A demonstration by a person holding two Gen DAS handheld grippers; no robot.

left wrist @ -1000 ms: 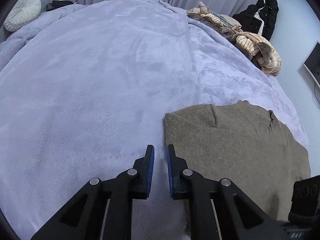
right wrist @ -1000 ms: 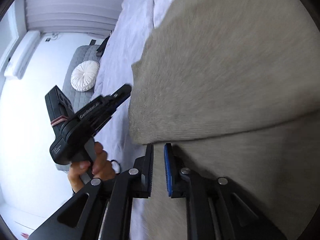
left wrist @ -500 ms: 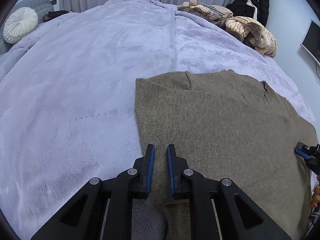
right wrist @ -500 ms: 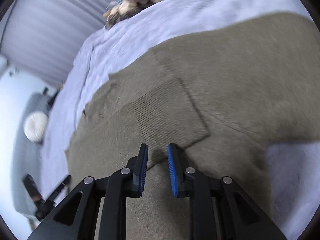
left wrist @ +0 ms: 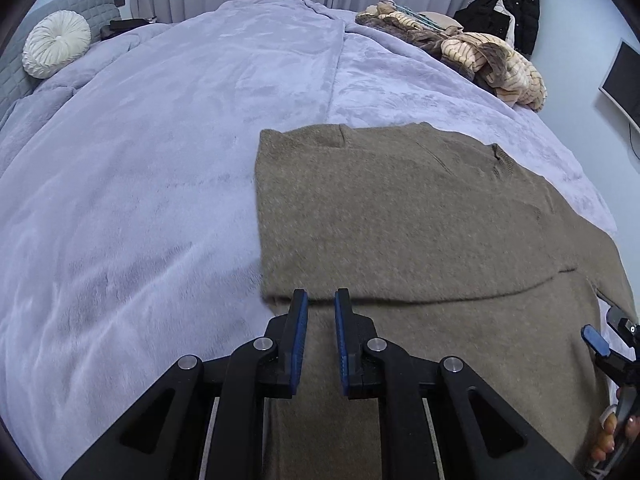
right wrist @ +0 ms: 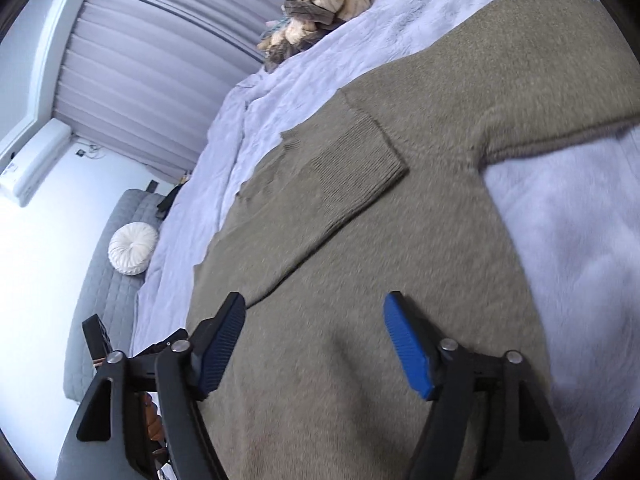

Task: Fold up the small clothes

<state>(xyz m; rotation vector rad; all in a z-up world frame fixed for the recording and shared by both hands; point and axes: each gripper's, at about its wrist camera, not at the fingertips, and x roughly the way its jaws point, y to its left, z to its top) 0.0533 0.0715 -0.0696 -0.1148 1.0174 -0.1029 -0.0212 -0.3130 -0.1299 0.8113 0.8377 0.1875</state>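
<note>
Left wrist view first: no brand, label or readable writing on anything, not on the sweater and not on the tools either.

The olive-brown knit sweater [left wrist: 420,220] is spread flat on the lavender fleece blanket [left wrist: 140,160] that covers the bed, toward the near right part of it. One folded-over layer ends in an edge running across the sweater, right at the tips of the left gripper [left wrist: 320,300]. Its blue pads are pinched nearly together, with a thin slit left between them, and no fabric is caught in there. It just hangs over the lower layer of the knit, close to the sweater's left edge.

Right wrist view: the right gripper [right wrist: 316,308] has just been opening and its jaws now stand wide apart, nothing between them, sweater [right wrist: 360,240] lying underneath and ahead of them. A sleeve with a ribbed cuff [right wrist: 352,168] is folded in across the body of the sweater, its lower edge passing just ahead of the left-hand finger. You can also spot that gripper's blue tip at the sweater's far right edge in the left wrist view.

Beyond the sweater, at the blanket's far edge, sits a heap of striped cream and brown clothes [left wrist: 480,56]. A round white cushion [left wrist: 56,44] leans on the grey quilted headboard [left wrist: 16,72].
</note>
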